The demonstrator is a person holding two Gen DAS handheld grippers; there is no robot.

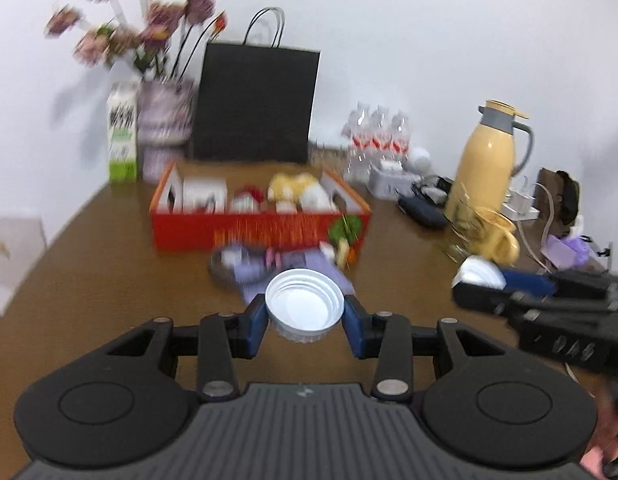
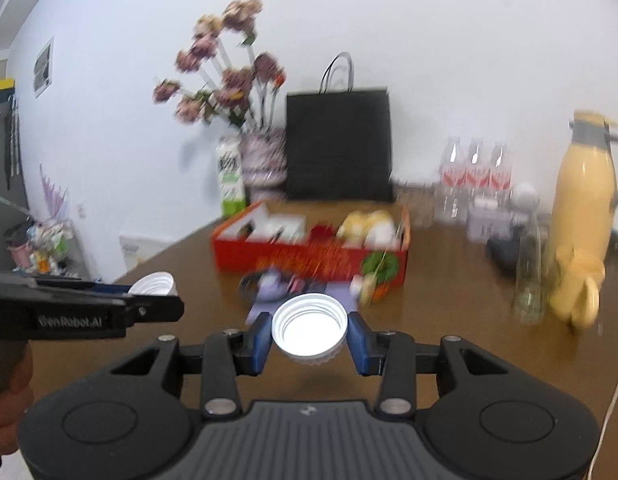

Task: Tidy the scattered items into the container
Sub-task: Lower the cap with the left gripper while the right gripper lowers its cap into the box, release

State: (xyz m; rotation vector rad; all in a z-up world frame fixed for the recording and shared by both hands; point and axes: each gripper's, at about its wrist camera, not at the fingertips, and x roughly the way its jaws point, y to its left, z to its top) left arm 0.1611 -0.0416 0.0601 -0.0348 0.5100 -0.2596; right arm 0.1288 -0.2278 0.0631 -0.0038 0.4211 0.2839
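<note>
Red cardboard box (image 1: 261,229), open-topped, sits mid-table on the brown wooden tabletop (image 1: 89,280); white cartons, a yellow soft item and red bits already lie inside, details blurred. Just in front of its front wall: a small clutter of purple packets and a dark round object (image 1: 269,266), too smeared to identify further.

Left gripper (image 1: 305,320): blue pads pressed against both sides of a white ribbed plastic screw cap (image 1: 304,307), hollow side up, carried clear above the table, short of the box. Jaws partly closed, set to the cap's width.

Right gripper (image 2: 309,336): same condition, blue pads clamped on a second white ribbed plastic cap (image 2: 309,326), hollow side up, off the table and also short of the box. The two grippers are side by side, each visible in the other's view with its cap.

Behind the box: black paper carrier bag (image 1: 255,104), vase of pink artificial flowers (image 1: 165,120), green-and-white carton (image 1: 122,140). To the right: clear water bottles (image 1: 375,140), yellow thermos jug (image 1: 489,152), yellow mug (image 1: 499,240).
</note>
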